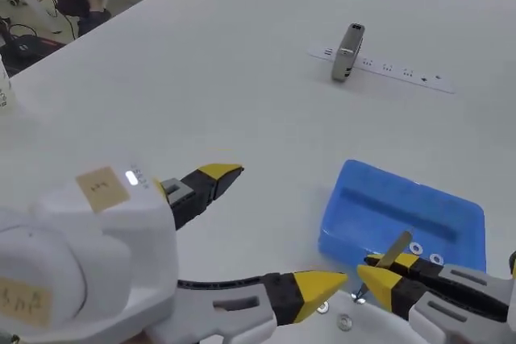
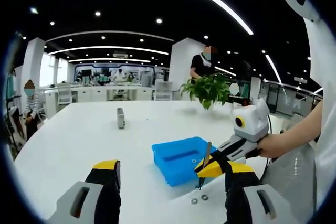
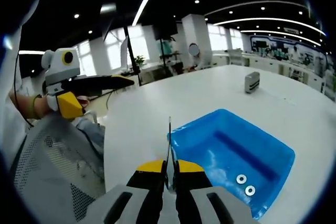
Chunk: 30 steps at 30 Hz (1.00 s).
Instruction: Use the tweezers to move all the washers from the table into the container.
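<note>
2 grippers share a white table [image 1: 201, 78]. At the left of the head view, the left gripper [image 1: 282, 227] has its yellow-tipped jaws spread wide with nothing between them, over bare tabletop. In its own view the same jaws [image 2: 168, 169] rise far apart at the bottom, framing the work beyond.

Just right of its nearer jaw tip, 2 loose washers [image 1: 323, 307] lie on the table close together, just in front of the container [image 1: 387, 199]. The left gripper view shows them too [image 2: 194, 201], just beside the blue wall [image 2: 173, 174]. The container is a shallow blue tray, and 2 washers [image 1: 416, 247] rest inside it near the edge closest to the person (clearest in the right gripper view [image 3: 241, 179]).

At the right, the right gripper [image 1: 371, 270] has its jaws pinched together on the tweezers [image 1: 395, 249]. In the left gripper view the tweezers [image 2: 206, 156] stand nearly upright, points down by the container's near corner, just above the loose washers. Whether the points touch a washer, I cannot tell. In the right gripper view the tweezers [image 3: 169, 140] show as a thin line rising from between the closed jaws [image 3: 169, 170].

Far back lies a power strip [image 1: 403, 72] with a grey plug [image 1: 348, 52].
</note>
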Each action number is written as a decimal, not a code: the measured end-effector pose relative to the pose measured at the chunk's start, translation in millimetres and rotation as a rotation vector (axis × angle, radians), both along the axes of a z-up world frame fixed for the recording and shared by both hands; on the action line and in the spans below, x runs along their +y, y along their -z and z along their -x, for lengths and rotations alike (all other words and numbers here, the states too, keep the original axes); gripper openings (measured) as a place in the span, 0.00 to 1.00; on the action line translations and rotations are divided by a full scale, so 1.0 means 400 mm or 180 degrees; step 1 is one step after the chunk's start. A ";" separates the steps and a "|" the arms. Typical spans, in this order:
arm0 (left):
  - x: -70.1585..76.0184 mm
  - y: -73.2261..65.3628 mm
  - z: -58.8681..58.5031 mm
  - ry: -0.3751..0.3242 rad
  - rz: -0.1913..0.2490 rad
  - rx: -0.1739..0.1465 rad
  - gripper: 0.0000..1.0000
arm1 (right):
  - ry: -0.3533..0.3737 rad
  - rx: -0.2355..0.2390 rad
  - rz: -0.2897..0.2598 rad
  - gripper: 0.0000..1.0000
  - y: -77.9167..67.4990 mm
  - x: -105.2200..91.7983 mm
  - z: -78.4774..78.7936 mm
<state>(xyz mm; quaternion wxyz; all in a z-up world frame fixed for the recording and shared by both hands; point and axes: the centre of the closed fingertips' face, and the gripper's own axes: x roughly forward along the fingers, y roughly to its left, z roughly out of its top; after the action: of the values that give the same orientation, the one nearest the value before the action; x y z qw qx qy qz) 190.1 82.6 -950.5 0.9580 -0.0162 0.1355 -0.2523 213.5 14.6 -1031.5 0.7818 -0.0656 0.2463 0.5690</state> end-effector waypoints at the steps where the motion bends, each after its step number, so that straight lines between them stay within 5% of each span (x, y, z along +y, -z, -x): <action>1: 0.000 0.000 0.000 0.0000 0.0002 -0.0001 0.83 | -0.0001 -0.0010 0.0002 0.04 0.000 0.000 0.000; 14: 0.000 -0.001 0.000 -0.0007 0.0002 -0.0008 0.83 | -0.0201 -0.0272 0.0146 0.03 0.003 -0.004 0.021; 21: 0.000 0.000 0.000 -0.0006 -0.0006 -0.0005 0.83 | -0.0034 -0.0109 0.0048 0.03 -0.001 -0.012 0.005; 30: -0.016 0.008 0.004 0.0078 0.0026 0.0065 0.83 | 0.0124 -0.0014 -0.0225 0.03 -0.076 -0.012 0.004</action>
<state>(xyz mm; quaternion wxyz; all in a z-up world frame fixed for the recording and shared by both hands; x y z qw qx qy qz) 188.6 76.1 -953.6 0.9533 -0.0211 0.1445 -0.2644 212.0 9.8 -1001.0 0.7951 -0.0345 0.2256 0.5619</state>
